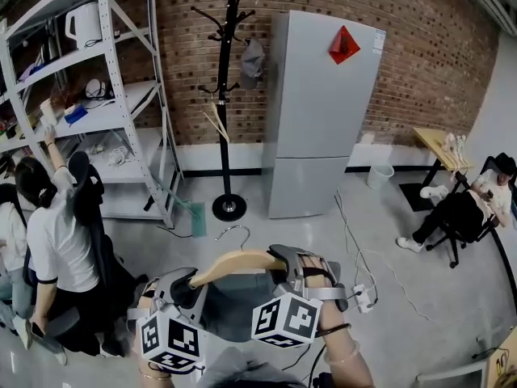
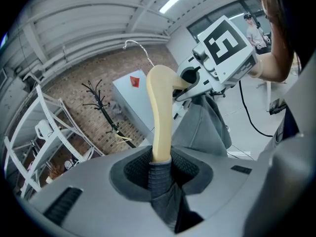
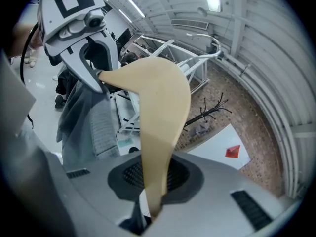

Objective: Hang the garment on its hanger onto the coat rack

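Observation:
A curved wooden hanger (image 1: 238,263) with a metal hook (image 1: 234,231) is held low in front of me, and a grey garment (image 1: 234,305) droops from it. My left gripper (image 2: 160,164) is shut on the hanger's left end, with grey fabric pinched there too. Shut on the other end of the hanger (image 3: 158,112) is my right gripper (image 3: 155,181). In the head view the left gripper (image 1: 187,288) and right gripper (image 1: 288,267) flank the hook. The black coat rack (image 1: 227,95) stands farther off by the brick wall, with a grey item hung on it.
A grey fridge (image 1: 323,111) stands right of the rack. Metal shelving (image 1: 105,95) fills the left side, with a person (image 1: 56,249) beside it. Another person (image 1: 460,208) sits at the right. Cables (image 1: 355,257) trail over the floor, and a white bin (image 1: 378,175) stands by the wall.

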{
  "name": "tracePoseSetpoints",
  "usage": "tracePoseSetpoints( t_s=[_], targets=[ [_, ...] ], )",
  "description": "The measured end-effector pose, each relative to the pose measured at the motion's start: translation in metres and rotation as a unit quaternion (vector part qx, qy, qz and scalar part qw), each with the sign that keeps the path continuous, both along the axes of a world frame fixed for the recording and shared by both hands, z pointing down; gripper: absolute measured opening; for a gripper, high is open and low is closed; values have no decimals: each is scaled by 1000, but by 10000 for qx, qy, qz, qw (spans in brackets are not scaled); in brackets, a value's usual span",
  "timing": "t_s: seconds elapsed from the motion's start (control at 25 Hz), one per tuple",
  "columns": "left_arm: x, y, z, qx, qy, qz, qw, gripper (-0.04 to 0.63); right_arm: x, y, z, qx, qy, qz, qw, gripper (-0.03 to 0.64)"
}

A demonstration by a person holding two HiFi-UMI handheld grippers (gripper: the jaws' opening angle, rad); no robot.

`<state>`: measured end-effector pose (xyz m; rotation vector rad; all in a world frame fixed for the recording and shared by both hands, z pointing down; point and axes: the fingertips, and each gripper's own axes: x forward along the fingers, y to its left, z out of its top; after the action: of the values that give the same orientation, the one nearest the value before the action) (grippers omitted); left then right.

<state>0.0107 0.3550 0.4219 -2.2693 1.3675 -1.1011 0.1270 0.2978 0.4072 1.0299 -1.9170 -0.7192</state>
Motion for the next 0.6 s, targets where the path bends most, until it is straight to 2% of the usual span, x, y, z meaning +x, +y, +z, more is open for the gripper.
tracePoseSetpoints(
  t_s=[0.32, 0.6],
  targets=[
    [-12, -40, 13, -111, 87, 55, 9999, 97, -15, -43, 10, -112, 91, -69, 9999, 52],
    [-36, -102, 9, -66, 24, 186, 9998, 97, -37, -98, 8, -173, 63, -5, 9998, 52]
  ],
)
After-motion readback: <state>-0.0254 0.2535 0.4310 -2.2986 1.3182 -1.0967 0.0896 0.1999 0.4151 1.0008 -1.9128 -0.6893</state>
